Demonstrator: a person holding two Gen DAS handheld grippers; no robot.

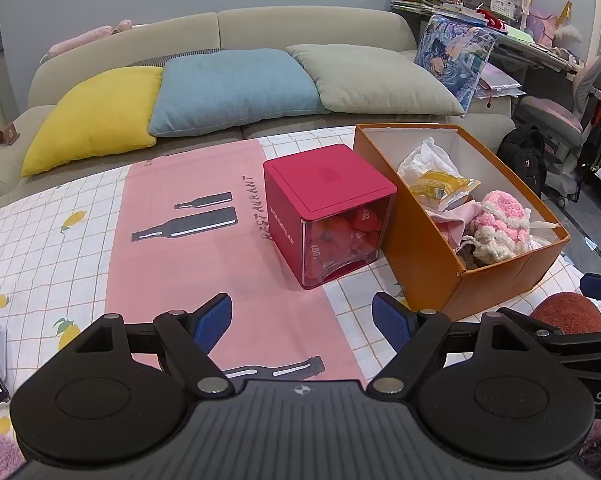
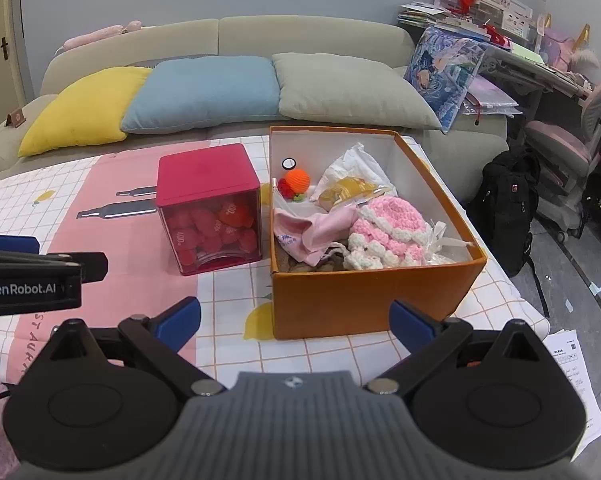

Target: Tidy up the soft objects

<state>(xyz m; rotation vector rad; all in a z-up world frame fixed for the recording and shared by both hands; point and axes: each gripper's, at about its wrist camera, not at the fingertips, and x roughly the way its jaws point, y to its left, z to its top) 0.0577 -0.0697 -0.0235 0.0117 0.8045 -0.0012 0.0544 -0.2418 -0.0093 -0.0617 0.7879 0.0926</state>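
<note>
Both tools hang above the near edge of the surface (image 2: 228, 344) with nothing between their fingers. The left tool (image 1: 302, 318) stands wide open over the pink strip of the cloth, and the right tool (image 2: 294, 322) is spread just as wide, facing the near wall of the orange box (image 2: 364, 300).

The soft objects sit mostly inside that box: a pink and white crochet piece (image 2: 388, 232) at the near right, a pink cloth (image 2: 312, 232) to its left, a yellow packet (image 2: 350, 192) and white crumpled wrap (image 2: 352, 164) farther back, and an orange knitted ball (image 2: 297, 180) in the far left corner. A red cube container (image 2: 208, 208) full of red soft pieces stands just left of the box, close to or touching it. A reddish plush item (image 1: 568, 314) lies at the near right of the left view, by the box's corner.

The risks look plain. The box is light card, so a tool pushing down on its near rim could likely tip or slide it into the cube. The crochet piece has loose strings and a ribbon beside it; a careless pinch may drag neighbours out. The two tools are close together, so reaching across could make them collide.
</note>
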